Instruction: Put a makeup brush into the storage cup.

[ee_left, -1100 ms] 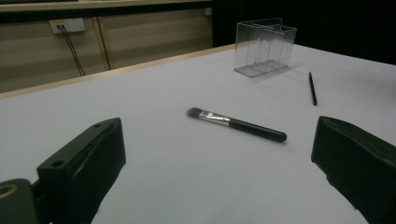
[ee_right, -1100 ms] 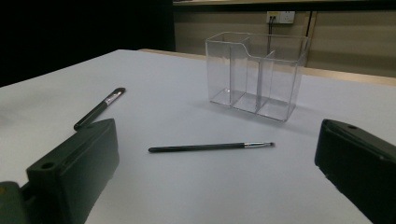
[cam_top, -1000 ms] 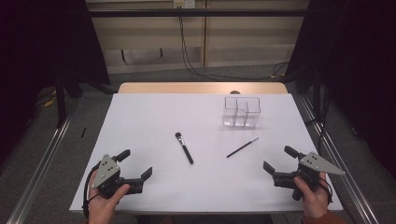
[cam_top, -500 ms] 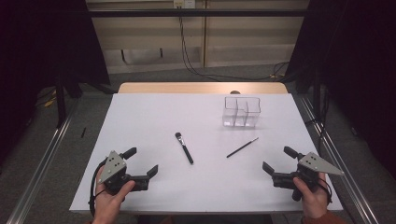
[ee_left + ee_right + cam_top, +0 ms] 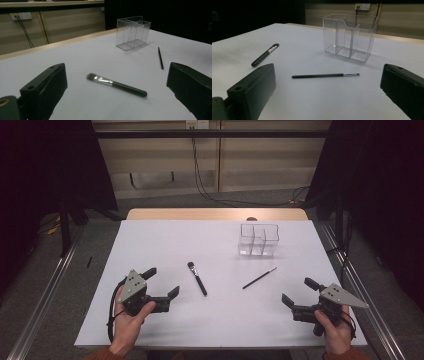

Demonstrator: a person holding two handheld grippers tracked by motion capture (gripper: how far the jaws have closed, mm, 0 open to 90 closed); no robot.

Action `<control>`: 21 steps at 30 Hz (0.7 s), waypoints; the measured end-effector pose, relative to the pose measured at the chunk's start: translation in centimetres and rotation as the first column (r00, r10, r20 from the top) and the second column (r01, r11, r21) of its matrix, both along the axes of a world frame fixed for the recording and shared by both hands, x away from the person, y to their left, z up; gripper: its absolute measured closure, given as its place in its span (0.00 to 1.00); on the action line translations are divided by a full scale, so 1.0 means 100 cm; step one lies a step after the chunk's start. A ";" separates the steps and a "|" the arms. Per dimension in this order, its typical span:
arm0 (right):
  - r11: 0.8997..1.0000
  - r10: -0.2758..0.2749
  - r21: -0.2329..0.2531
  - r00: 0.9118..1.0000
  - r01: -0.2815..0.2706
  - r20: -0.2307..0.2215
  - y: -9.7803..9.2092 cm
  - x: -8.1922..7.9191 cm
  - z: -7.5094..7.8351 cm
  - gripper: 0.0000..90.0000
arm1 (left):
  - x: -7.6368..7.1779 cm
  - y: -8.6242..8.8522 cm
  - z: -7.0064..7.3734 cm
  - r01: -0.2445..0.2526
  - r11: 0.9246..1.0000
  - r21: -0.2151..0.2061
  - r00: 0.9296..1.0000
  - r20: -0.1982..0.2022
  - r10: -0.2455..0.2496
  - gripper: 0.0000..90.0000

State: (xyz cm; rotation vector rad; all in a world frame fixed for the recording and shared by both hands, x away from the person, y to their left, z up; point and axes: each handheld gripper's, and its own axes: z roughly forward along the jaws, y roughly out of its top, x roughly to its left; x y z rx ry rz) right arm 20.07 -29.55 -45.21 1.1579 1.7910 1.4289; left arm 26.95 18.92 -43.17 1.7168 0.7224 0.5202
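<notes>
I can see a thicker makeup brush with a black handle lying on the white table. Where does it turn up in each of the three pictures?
High view: the thick brush lies left of centre, bristles pointing away from the person.
Left gripper view: it lies centred between the open jaws, bristles to the left.
Right gripper view: it lies at far left.
Shared landmark: the clear organizer, beyond the brush in each view.

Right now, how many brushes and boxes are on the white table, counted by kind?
Makeup brushes: 2, the thick brush and the thin brush
Clear boxes: 1, the clear organizer with its compartments
Total: 3 things
</notes>
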 end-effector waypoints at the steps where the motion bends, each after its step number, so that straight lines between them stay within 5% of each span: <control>1: 1.000 0.002 0.000 1.000 -0.002 0.002 0.000 0.000 0.000 0.00 | 0.001 -0.002 0.000 0.001 1.000 0.003 1.000 0.002 -0.001 0.03; 21: 1.000 0.007 0.006 1.000 -0.007 -0.005 0.002 0.001 0.000 0.00 | 0.028 -0.023 -0.003 -0.002 1.000 -0.001 1.000 0.015 0.002 0.03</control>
